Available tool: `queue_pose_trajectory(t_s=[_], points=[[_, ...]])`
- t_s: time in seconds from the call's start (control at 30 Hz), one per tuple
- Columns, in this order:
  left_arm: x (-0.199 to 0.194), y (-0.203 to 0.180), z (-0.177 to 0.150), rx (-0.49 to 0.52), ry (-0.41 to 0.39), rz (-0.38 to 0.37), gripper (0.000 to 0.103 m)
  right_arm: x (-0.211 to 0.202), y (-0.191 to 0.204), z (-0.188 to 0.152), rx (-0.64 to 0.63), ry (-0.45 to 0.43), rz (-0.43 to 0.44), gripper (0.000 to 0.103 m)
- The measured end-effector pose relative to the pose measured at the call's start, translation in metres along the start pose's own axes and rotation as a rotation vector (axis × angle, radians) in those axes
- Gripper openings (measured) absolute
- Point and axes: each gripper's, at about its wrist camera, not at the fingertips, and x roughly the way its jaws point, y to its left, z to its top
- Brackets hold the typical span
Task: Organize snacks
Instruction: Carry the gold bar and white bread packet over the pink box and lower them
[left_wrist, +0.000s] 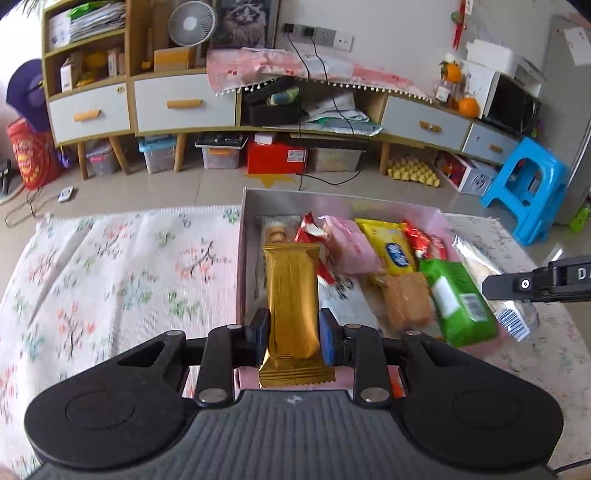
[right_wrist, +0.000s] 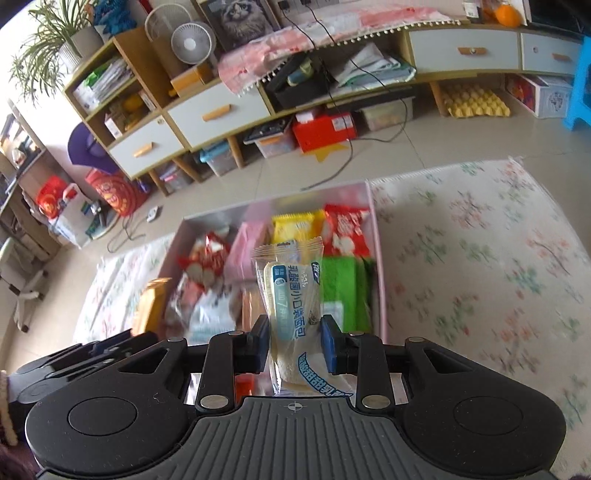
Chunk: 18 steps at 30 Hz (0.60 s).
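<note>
Your left gripper (left_wrist: 291, 332) is clamped on a gold wafer bar (left_wrist: 291, 299); your right gripper (right_wrist: 295, 341) is clamped on a clear-wrapped bread packet (right_wrist: 291, 295). Both snacks hang over the pink box (left_wrist: 242, 258), which sits on the floral-clothed surface (left_wrist: 110, 266) and already holds a green pack (left_wrist: 458, 299), a yellow pack (left_wrist: 391, 245) and red packets (right_wrist: 347, 229). Judged progress: most snacks boxed, these two not yet set down
</note>
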Motion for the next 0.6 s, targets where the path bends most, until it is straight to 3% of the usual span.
queue_pose_trajectory(t_s=[0.27, 0.6], points=[[0.022, -0.004, 0.012, 0.075, -0.014, 0.047, 0.026, 0.035, -0.002, 0.013, 0.02, -0.029, 0.033, 0.028], [0.033, 0.002, 0.02, 0.076, -0.034, 0.064, 0.026, 0.058, -0.001, 0.022, 0.029, -0.05, 0.045, 0.028]])
